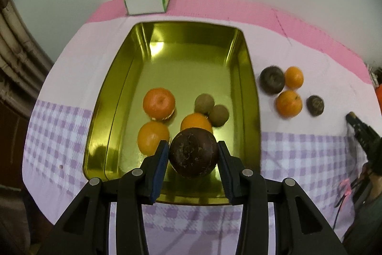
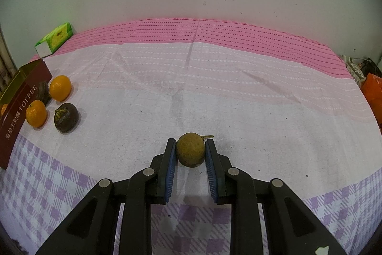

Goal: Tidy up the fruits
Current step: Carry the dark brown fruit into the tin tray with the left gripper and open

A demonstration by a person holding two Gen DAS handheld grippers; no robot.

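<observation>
Two tongs grip fruit: the left tongs (image 1: pixel 193 147) clamp a dark mangosteen (image 1: pixel 193 152) over the gold tin (image 1: pixel 248 78), the right tongs (image 2: pixel 190 147) squeeze a brown longan (image 2: pixel 191 149) on the bench (image 2: pixel 238 99).

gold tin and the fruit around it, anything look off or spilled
Nothing is spilled or damaged. Four fruits still sit on the cloth beside the gold tin: two oranges and two mangosteens. The left gripper holds a mangosteen over the tin.
</observation>
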